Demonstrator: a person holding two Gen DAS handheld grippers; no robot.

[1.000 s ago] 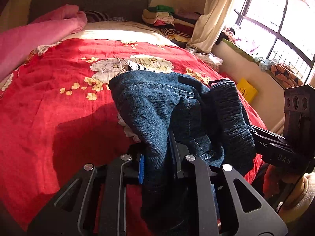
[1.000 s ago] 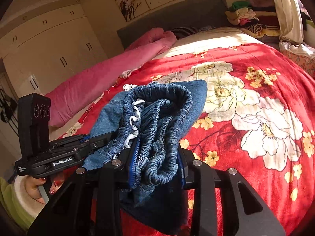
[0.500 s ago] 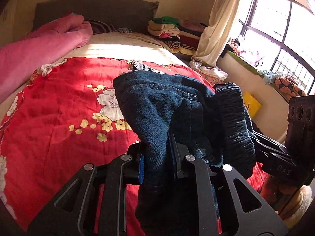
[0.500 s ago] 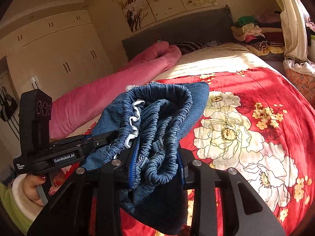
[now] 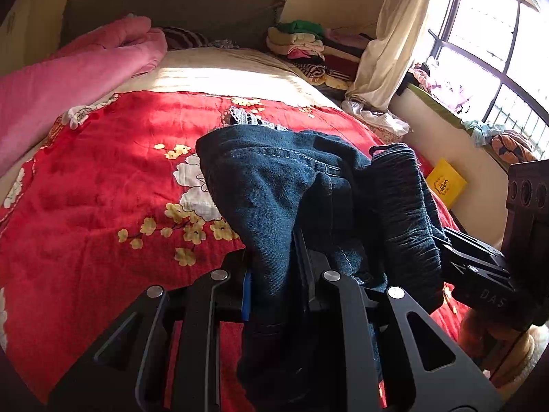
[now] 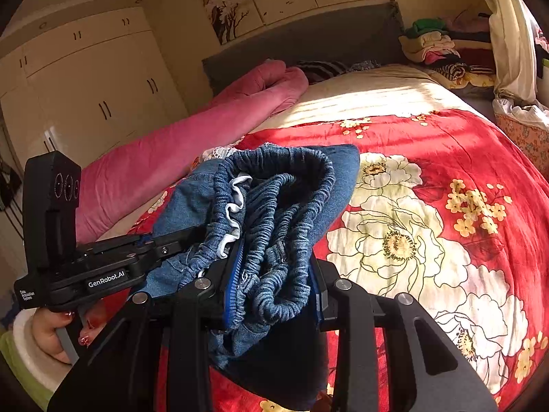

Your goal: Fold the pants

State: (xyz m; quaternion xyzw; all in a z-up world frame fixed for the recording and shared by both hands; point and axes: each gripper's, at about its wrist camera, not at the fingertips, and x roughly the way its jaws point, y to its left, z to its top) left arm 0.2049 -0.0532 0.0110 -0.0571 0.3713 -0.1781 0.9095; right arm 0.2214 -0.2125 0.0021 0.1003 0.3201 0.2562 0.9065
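The blue denim pants (image 5: 281,185) with a ruched elastic waistband (image 6: 281,213) hang bunched in the air over the red flowered bedspread (image 5: 103,185). My left gripper (image 5: 274,285) is shut on a fold of denim. My right gripper (image 6: 274,278) is shut on the gathered waistband, several layers thick. Each gripper shows in the other's view: the right one (image 5: 480,274) at the right edge, the left one (image 6: 103,267) at the left, held by a hand (image 6: 51,336). The lower part of the pants hangs hidden under the grippers.
A pink rolled quilt (image 6: 171,151) lies along the bed's left side by white wardrobes (image 6: 85,79). A grey headboard (image 5: 171,10) and stacked folded clothes (image 5: 302,44) stand at the far end. A curtain (image 5: 387,34) and window (image 5: 497,51) are at the right.
Both grippers have carried the pants together along the bed toward the headboard and slightly up. The grips have not altered.
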